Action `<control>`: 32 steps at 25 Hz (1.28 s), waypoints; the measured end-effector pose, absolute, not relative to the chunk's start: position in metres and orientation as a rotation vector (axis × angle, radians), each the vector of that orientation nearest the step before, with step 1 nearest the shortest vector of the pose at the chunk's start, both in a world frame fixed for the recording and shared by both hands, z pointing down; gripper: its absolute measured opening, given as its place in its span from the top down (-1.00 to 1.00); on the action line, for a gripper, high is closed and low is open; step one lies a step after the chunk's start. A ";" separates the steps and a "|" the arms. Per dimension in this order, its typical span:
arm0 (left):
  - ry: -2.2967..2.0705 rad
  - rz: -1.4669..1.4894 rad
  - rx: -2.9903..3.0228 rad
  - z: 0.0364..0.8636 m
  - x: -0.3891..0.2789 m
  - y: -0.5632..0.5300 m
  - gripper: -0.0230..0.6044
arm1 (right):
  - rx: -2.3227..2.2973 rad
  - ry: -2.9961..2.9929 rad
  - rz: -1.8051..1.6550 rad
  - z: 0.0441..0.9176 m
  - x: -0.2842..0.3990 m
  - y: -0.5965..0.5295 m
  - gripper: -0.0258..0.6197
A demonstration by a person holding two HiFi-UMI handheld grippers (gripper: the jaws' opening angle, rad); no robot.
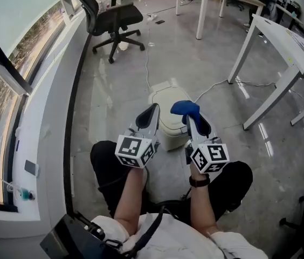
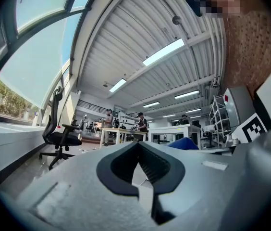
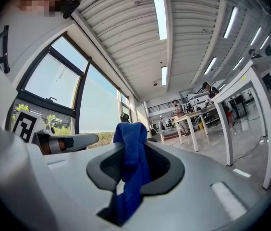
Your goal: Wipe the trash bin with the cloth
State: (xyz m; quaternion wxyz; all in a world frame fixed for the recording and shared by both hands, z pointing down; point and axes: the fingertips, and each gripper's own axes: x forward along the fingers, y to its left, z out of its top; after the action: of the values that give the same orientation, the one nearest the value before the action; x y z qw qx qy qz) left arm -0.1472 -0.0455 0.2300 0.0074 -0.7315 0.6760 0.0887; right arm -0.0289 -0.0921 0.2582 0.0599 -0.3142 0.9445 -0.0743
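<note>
Right gripper (image 1: 194, 118): the jaws are clamped on the cloth (image 3: 129, 163), and I read this directly in the right gripper view. The cloth is deep blue with a fine looped, towel-like pile. It is gathered into a narrow band that rises above the jaw tips, folds over, and hangs down through the opening between the jaws. In the head view it shows as a rounded blue bunch at the tip of this gripper. Left gripper (image 1: 151, 112): the jaws are closed tip to tip with nothing between them, as the left gripper view shows. The trash bin (image 1: 161, 97) is cream-white and rounded, with a lid on top. It stands on the glossy grey floor (image 1: 206, 53) just ahead of my knees, and both grippers partly cover it. The cloth lies over the bin's right side in the head view, but I cannot tell whether the two touch. A black office chair (image 1: 111, 16) stands well behind the bin, near the window.
</note>
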 end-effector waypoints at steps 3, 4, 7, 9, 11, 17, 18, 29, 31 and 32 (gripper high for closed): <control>2.031 0.274 -2.343 0.227 -0.164 -0.059 0.93 | -1.042 2.808 -0.226 0.259 -0.038 -0.100 0.71; 2.008 0.274 -2.357 0.226 -0.171 -0.062 0.93 | -1.067 2.794 -0.225 0.260 -0.043 -0.101 0.71; 1.952 0.267 -2.415 0.232 -0.191 -0.074 0.93 | -1.151 2.759 -0.233 0.266 -0.057 -0.103 0.71; 1.923 0.267 -2.458 0.240 -0.203 -0.079 0.93 | -1.209 2.743 -0.244 0.273 -0.067 -0.102 0.71; 1.898 0.266 -2.494 0.248 -0.217 -0.083 0.93 | -1.259 2.733 -0.253 0.279 -0.078 -0.101 0.71; 1.783 0.305 -2.587 0.261 -0.261 -0.094 0.93 | -1.405 2.683 -0.298 0.296 -0.115 -0.103 0.71; 1.771 0.307 -2.599 0.264 -0.268 -0.095 0.93 | -1.428 2.679 -0.307 0.300 -0.122 -0.104 0.71; 1.697 0.234 -2.662 0.289 -0.316 -0.109 0.93 | -1.719 2.787 -0.311 0.378 -0.220 -0.145 0.71; 1.692 0.248 -2.684 0.294 -0.322 -0.108 0.93 | -1.765 2.798 -0.318 0.394 -0.232 -0.157 0.71; 1.689 0.258 -2.692 0.295 -0.325 -0.108 0.93 | -1.798 2.801 -0.323 0.402 -0.238 -0.162 0.71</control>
State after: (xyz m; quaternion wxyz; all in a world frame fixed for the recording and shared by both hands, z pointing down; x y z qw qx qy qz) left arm -0.3253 -0.1083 0.2952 -0.0234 -0.8441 0.5295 0.0809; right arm -0.2376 -0.1623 0.4021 -0.1011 -0.5350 0.8333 -0.0962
